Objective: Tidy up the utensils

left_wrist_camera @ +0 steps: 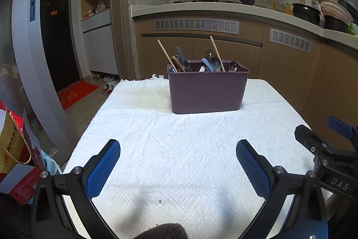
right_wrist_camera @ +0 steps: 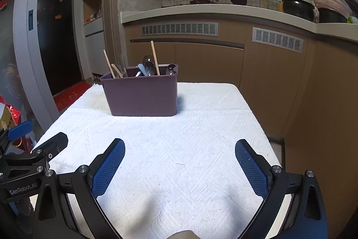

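A purple utensil bin [left_wrist_camera: 207,91] stands at the far side of the white-clothed table [left_wrist_camera: 179,149]; it also shows in the right wrist view [right_wrist_camera: 142,95]. Metal spoons [left_wrist_camera: 216,63], wooden chopsticks [left_wrist_camera: 166,55] and other utensils stand in it, also seen in the right wrist view as spoons [right_wrist_camera: 149,67] and chopsticks [right_wrist_camera: 155,57]. My left gripper [left_wrist_camera: 178,149] is open and empty, low over the near part of the cloth. My right gripper [right_wrist_camera: 180,149] is open and empty beside it, and its body shows at the right of the left wrist view [left_wrist_camera: 324,149].
A kitchen counter [left_wrist_camera: 223,8] with wooden cabinets runs behind the table, with black pots [left_wrist_camera: 306,12] and a pink basket on it. A dark door [left_wrist_camera: 58,33] and red mat are at left. Bags and boxes [left_wrist_camera: 13,149] sit by the table's left edge.
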Demonstrator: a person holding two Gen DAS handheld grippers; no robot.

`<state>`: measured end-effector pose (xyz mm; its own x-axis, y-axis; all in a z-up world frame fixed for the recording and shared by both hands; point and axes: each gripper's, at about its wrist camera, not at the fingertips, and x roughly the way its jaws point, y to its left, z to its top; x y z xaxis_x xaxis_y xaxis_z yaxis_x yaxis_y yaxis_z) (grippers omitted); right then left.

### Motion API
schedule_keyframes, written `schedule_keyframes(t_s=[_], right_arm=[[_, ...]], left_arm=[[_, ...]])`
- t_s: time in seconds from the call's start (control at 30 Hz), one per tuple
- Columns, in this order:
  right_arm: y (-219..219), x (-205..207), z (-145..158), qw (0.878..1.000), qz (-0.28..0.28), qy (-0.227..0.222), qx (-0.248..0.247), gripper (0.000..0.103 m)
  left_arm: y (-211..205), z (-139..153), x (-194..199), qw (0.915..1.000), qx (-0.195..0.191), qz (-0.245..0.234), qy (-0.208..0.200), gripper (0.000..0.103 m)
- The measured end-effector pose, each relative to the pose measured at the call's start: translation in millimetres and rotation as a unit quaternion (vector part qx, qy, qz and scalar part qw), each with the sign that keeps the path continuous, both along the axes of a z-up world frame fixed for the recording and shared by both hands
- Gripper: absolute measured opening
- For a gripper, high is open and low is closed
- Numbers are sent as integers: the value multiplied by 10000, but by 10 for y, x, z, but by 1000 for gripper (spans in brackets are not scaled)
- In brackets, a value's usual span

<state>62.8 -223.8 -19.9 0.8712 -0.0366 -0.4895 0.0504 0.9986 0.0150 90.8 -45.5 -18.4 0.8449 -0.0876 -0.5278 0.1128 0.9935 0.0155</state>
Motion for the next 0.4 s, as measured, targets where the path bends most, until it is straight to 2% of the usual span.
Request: schedule_keyframes(t_s=[0.4], right_arm=[[10,40,-30,10000,36,74,12,99]], left_arm=[[17,-45,5,10000,-2,69,29,103]])
